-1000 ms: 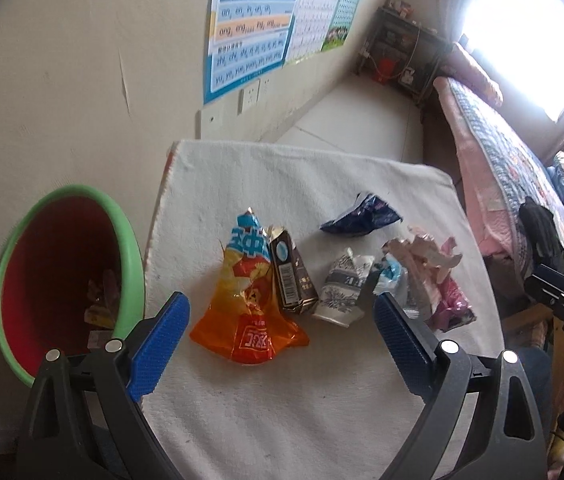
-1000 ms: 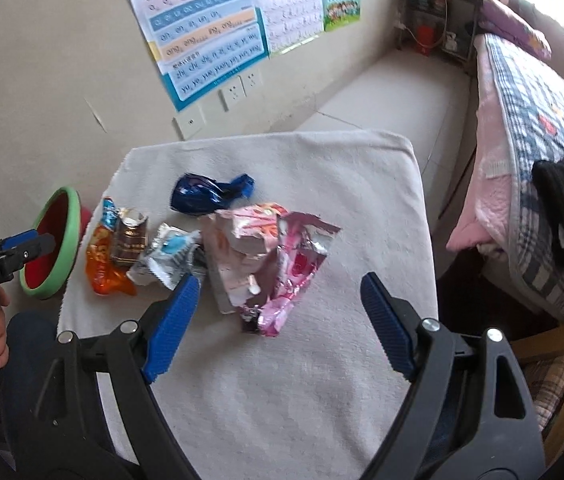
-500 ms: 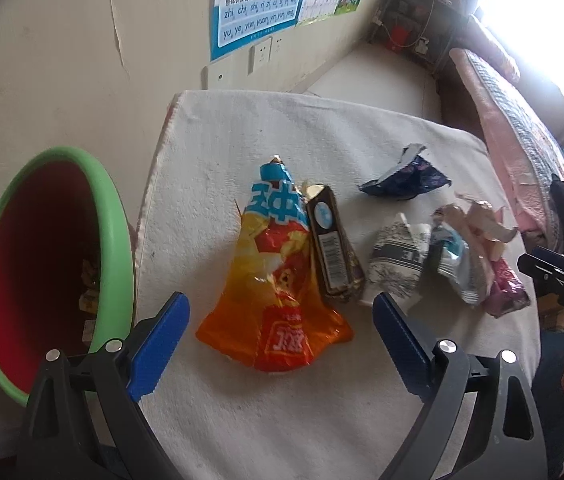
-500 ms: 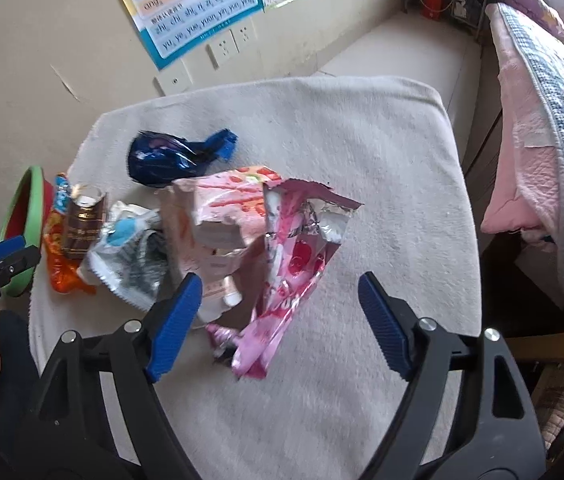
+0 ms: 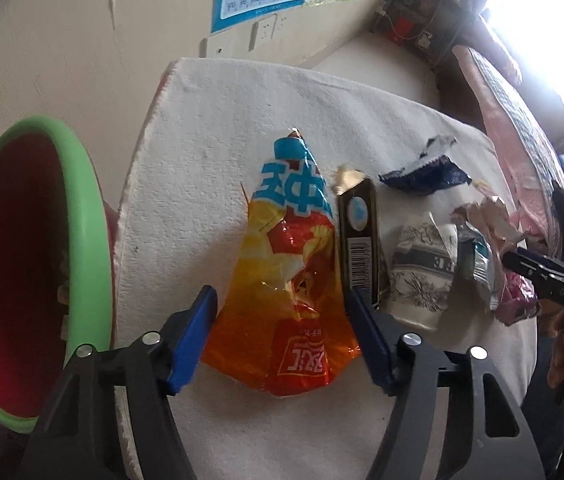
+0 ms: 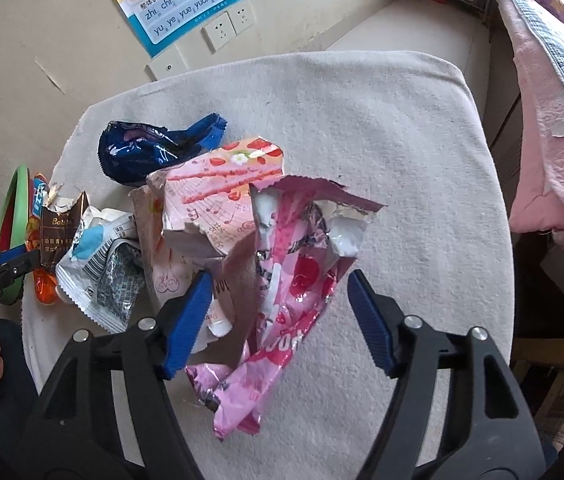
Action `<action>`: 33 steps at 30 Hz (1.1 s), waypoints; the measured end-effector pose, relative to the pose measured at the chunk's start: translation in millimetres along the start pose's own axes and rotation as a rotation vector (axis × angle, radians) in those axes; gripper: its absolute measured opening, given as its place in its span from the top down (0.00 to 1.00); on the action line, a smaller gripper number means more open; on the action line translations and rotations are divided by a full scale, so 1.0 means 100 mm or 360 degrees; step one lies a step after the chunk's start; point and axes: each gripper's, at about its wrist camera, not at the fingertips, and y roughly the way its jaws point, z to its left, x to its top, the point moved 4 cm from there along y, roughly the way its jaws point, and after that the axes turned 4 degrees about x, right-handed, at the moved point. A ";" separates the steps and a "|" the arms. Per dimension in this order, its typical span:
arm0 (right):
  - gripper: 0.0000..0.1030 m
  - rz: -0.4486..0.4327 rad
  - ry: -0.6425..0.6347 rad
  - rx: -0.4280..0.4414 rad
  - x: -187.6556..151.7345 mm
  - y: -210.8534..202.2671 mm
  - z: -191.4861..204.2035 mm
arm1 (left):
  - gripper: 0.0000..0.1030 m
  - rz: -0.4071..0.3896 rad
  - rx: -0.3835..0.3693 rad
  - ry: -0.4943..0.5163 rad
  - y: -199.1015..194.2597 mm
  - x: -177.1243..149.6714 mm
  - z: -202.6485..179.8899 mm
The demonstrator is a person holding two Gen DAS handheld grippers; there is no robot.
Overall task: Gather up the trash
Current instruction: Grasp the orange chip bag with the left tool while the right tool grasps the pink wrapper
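White towel [image 5: 209, 168] carries the wrappers. My left gripper [image 5: 282, 312] is closing around the orange bag [image 5: 290, 280], pads not yet pressing. My right gripper [image 6: 277, 300] is closing around the pink wrapper [image 6: 294, 280], likewise.

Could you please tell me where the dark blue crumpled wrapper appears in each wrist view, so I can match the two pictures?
Left wrist view: the dark blue wrapper lies right of centre in the upper half, beyond the brown packet.
Right wrist view: the same wrapper lies upper left, just beyond the pink strawberry wrapper.
Shared landmark: the green-rimmed bin, large at far left in the left view, a sliver at the left edge in the right view.
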 end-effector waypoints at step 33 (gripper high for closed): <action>0.72 -0.0007 0.0030 -0.0006 -0.18 -0.28 -0.07 | 0.50 0.0002 0.0002 0.0035 -0.03 -0.05 -0.09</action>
